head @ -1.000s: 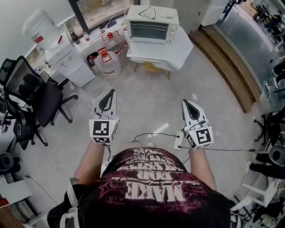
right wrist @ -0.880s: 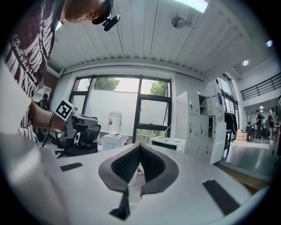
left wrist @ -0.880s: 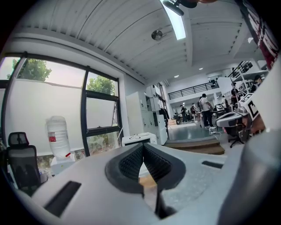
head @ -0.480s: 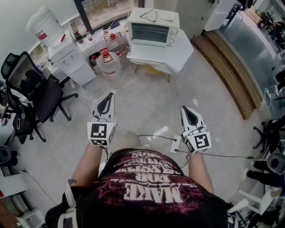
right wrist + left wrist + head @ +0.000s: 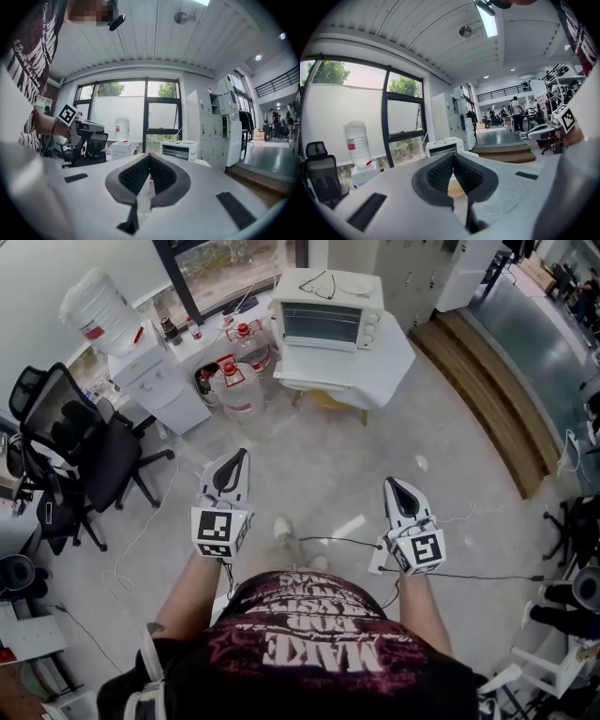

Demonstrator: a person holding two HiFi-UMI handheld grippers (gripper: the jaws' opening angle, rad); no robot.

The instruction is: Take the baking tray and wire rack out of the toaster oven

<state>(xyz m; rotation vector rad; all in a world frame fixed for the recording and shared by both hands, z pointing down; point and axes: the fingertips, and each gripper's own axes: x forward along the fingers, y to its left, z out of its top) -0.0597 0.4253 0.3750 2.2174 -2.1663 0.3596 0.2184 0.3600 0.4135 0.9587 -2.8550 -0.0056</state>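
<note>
Left tongs [image 5: 240, 456] and right tongs [image 5: 390, 484] are sitting closed, empty, far from the toaster oven [image 5: 328, 322], whose apparently shut door is threatening to block access.

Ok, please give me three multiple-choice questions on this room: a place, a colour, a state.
1. What lies on top of the toaster oven? A a pair of glasses; B a water jug; C a shoe.
2. What colour is the office chair? A red; B black; C white.
3. The oven door is: A hanging open; B removed; C closed.
Answers: 1 A, the glasses rest on its roof; 2 B, seat and back are black; 3 C, the door sits flush with the front.
</note>
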